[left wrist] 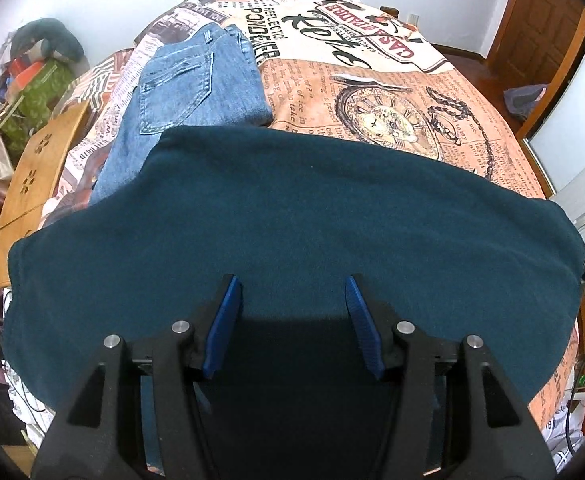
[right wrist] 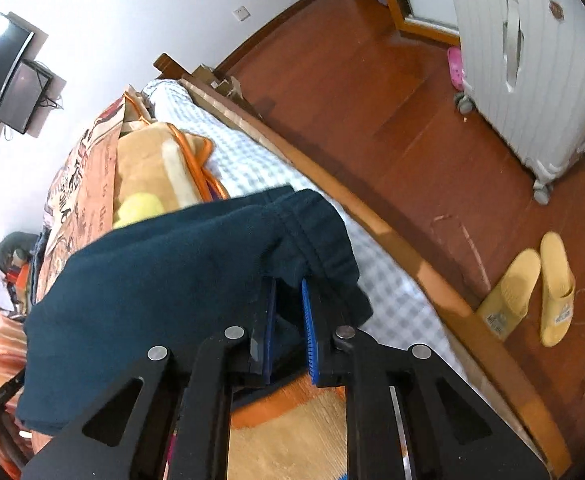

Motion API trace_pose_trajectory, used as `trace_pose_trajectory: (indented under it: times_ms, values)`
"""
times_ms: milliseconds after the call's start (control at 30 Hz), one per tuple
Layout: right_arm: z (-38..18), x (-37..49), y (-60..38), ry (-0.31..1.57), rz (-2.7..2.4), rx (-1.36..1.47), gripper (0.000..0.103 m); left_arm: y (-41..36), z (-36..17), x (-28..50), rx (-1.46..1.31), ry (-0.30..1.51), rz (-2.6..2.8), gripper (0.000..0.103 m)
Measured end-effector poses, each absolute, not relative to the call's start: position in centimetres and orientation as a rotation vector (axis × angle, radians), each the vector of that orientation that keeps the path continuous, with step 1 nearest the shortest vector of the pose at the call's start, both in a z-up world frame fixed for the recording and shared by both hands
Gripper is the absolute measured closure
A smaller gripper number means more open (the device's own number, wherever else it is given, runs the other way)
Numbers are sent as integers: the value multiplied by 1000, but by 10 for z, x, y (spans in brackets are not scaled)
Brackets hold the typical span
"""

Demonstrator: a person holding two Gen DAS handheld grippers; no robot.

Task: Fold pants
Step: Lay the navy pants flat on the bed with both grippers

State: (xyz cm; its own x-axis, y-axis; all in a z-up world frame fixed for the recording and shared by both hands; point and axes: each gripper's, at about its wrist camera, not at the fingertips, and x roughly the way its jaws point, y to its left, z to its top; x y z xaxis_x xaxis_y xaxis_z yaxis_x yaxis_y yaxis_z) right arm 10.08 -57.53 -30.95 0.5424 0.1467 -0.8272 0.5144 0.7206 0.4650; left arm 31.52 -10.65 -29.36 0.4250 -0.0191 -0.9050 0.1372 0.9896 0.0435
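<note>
Dark teal pants [left wrist: 292, 208] lie spread flat across the near part of the bed and fill most of the left wrist view. My left gripper [left wrist: 292, 284] hovers over their near edge, its blue pads [left wrist: 228, 320] wide apart and open, with nothing pinched. In the right wrist view the pants [right wrist: 172, 280] bunch up at the bed's side. My right gripper [right wrist: 287, 284] is shut on the pants' stitched waistband end, and fabric is squeezed between its blue pads [right wrist: 308, 332].
Folded blue jeans [left wrist: 196, 92] lie beyond the teal pants on the printed bedspread [left wrist: 372, 92]. A wooden board [left wrist: 40, 168] sits at the left. The wooden bed frame [right wrist: 372, 216], yellow slippers [right wrist: 532, 288] and a white suitcase [right wrist: 532, 80] are to the right on the floor.
</note>
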Motion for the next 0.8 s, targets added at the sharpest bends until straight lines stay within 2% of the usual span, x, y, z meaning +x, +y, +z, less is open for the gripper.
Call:
trace_pose_trajectory:
  times_ms: [100, 167, 200, 367, 600, 800]
  values:
    - [-293, 107, -581, 981, -275, 725, 86, -106, -289, 314, 118, 1118, -97, 48]
    - [-284, 112, -587, 958, -275, 718, 63, -106, -285, 314, 115, 1108, -94, 48]
    - [-275, 116, -592, 931, -283, 706, 58, -106, -283, 314, 114, 1103, -93, 48]
    - [-266, 152, -593, 931, -225, 636, 52, -107, -279, 314, 113, 1092, -86, 46]
    - [-328, 178, -572, 1130, -163, 621, 51, -111, -283, 316, 144, 1105, -87, 45]
    - [-346, 158, -572, 1112, -132, 693, 48, -114, -289, 321, 143, 1125, -94, 45]
